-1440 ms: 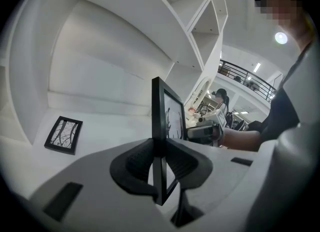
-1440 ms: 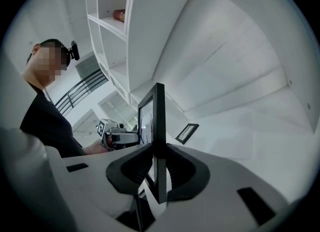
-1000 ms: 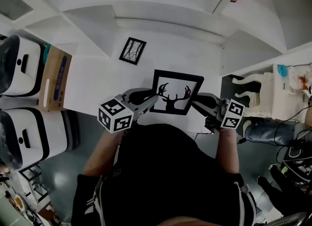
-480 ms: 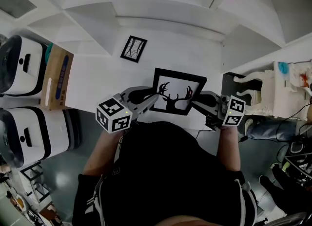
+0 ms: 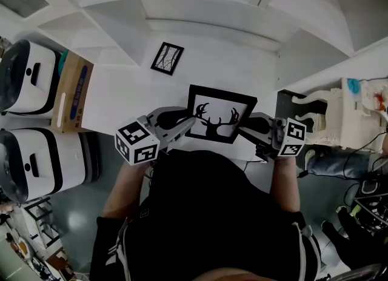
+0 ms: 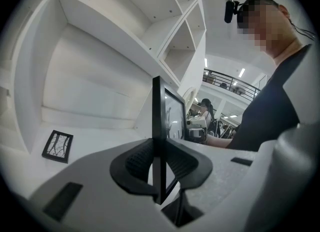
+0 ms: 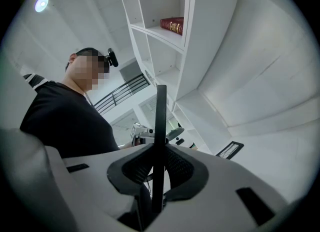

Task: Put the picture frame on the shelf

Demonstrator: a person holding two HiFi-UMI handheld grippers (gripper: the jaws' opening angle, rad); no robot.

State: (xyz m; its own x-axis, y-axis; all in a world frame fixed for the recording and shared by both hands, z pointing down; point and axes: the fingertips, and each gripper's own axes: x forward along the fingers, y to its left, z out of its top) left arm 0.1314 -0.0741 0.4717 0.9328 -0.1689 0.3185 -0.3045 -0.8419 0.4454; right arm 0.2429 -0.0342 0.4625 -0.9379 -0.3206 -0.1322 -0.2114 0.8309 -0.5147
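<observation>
No legible writing in any view.
The cardboard box [image 5: 74, 92] at nine o'clock in the head view carries a blue printed strip, too blurred to read. The red book [image 7: 172, 25] at twelve o'clock in the right gripper view shows gilt marks, too small to make out.

Shelf bay [image 5: 242, 74] open ahead — only obstacle: sm. frame [image 5: 167, 59] lying flat, back-left.

The picture frame [image 5: 219, 114] sits between the left gripper [image 5: 189, 125] and right gripper [image 5: 242, 129]; a smaller frame [image 5: 167, 58] lies behind it on the shelf [image 5: 121, 95]; a cardboard box [image 5: 71, 95] stands left
</observation>
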